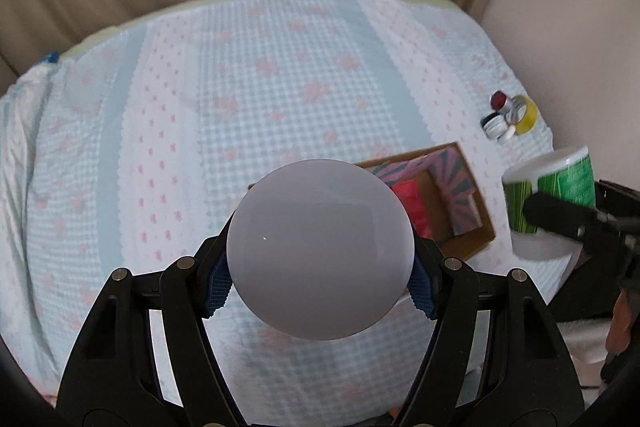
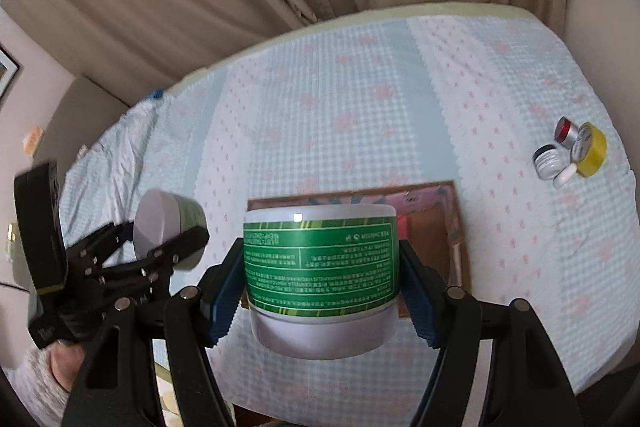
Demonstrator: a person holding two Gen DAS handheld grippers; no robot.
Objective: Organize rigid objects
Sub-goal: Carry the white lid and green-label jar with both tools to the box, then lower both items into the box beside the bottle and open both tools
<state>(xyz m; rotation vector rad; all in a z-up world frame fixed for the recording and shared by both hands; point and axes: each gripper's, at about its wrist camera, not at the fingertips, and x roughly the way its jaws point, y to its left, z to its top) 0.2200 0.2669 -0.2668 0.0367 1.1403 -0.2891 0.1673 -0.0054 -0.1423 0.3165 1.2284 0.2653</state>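
My left gripper (image 1: 320,269) is shut on a white round jar (image 1: 320,243), its flat white face turned to the camera and the blue pads (image 1: 218,287) pressing on both sides. My right gripper (image 2: 322,293) is shut on a white jar with a green label (image 2: 320,259), whose print reads upside down. Both jars hang over the bed, side by side. In the right wrist view the left gripper (image 2: 160,235) and its jar (image 2: 160,223) show at the left. In the left wrist view the green jar (image 1: 548,187) shows at the right.
Just beyond both jars an open cardboard box (image 1: 468,187) (image 2: 460,227) lies on the blue checked bedsheet (image 1: 280,87), with pink patterned and red items inside. Several small jars and a yellow tape roll (image 1: 510,119) (image 2: 572,151) sit near the bed's right edge. Beige curtains hang behind.
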